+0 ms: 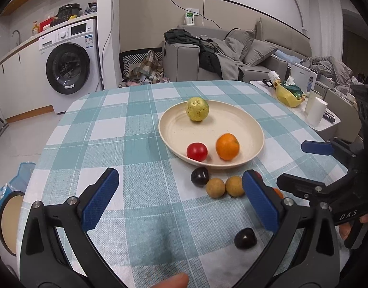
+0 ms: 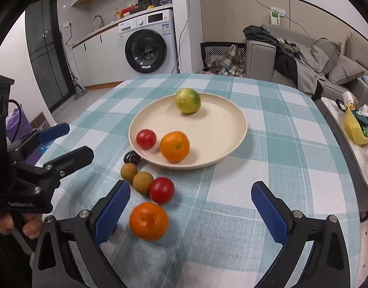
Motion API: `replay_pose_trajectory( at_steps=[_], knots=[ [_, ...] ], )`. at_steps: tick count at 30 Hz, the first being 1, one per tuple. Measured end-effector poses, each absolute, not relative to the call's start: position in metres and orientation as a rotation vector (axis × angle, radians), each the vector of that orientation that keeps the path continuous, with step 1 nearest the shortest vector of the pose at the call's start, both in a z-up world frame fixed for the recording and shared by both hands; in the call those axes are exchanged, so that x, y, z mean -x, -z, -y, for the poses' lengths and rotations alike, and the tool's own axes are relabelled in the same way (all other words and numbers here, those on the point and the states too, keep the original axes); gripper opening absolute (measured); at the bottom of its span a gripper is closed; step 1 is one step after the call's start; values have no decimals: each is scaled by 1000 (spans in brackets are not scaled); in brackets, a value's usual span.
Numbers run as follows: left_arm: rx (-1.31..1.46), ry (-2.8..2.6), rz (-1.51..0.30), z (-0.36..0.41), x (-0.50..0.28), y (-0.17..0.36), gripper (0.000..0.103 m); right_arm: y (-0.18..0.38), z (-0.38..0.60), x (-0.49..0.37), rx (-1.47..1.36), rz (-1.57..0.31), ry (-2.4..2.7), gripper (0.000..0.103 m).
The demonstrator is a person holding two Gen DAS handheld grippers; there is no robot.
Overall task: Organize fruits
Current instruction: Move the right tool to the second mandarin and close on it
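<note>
A cream plate (image 1: pixel 174 129) (image 2: pixel 217 129) on the checked table holds a yellow-green fruit (image 1: pixel 197 109) (image 2: pixel 188 100), a red tomato (image 1: pixel 196 151) (image 2: pixel 146 139) and an orange (image 1: pixel 227 146) (image 2: pixel 175 146). On the cloth near the plate lie a dark fruit (image 1: pixel 199 176) (image 2: pixel 132 157), two brown round fruits (image 1: pixel 215 188) (image 2: pixel 143 182), a second tomato (image 2: pixel 162 190), a second orange (image 2: pixel 149 221) and another dark fruit (image 1: pixel 245 238). My left gripper (image 1: pixel 181 199) is open and empty above the cloth. My right gripper (image 2: pixel 191 213) is open and empty, the loose orange just inside its left finger.
A washing machine (image 1: pixel 68 67) stands beyond the table on the left, a sofa with clothes (image 1: pixel 232 52) behind it. A side table on the right holds a paper roll (image 1: pixel 316 111) and a yellow bag (image 1: pixel 288 94).
</note>
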State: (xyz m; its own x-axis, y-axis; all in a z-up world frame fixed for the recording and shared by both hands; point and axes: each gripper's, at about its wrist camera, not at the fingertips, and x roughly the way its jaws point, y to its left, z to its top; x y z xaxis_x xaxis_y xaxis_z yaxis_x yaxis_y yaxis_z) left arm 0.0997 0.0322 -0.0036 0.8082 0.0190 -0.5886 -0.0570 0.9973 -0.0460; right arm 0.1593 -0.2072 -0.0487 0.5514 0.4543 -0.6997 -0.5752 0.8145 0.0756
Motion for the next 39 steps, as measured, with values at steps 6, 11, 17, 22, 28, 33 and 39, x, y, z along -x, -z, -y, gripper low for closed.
replay_pose_trajectory(
  at_steps=[6, 11, 17, 22, 28, 33, 39],
  knots=[
    [39, -19, -649, -19, -93, 9, 103, 54, 209, -155, 191, -791, -625, 103],
    [46, -2, -668, -20, -94, 12, 103, 54, 213, -157, 188, -807, -626, 103],
    [37, 24, -700, -18, -95, 16, 103, 58, 212, -158, 192, -837, -644, 103],
    [26, 49, -723, -16, -97, 18, 103, 64, 208, -156, 213, -861, -683, 103],
    [30, 59, -746, -17, -99, 21, 103, 69, 203, -152, 223, -876, -721, 102],
    [26, 58, -756, -17, -100, 22, 103, 70, 201, -151, 233, -874, -727, 100],
    [23, 73, -768, -16, -100, 24, 102, 71, 199, -149, 231, -881, -747, 96]
  ],
)
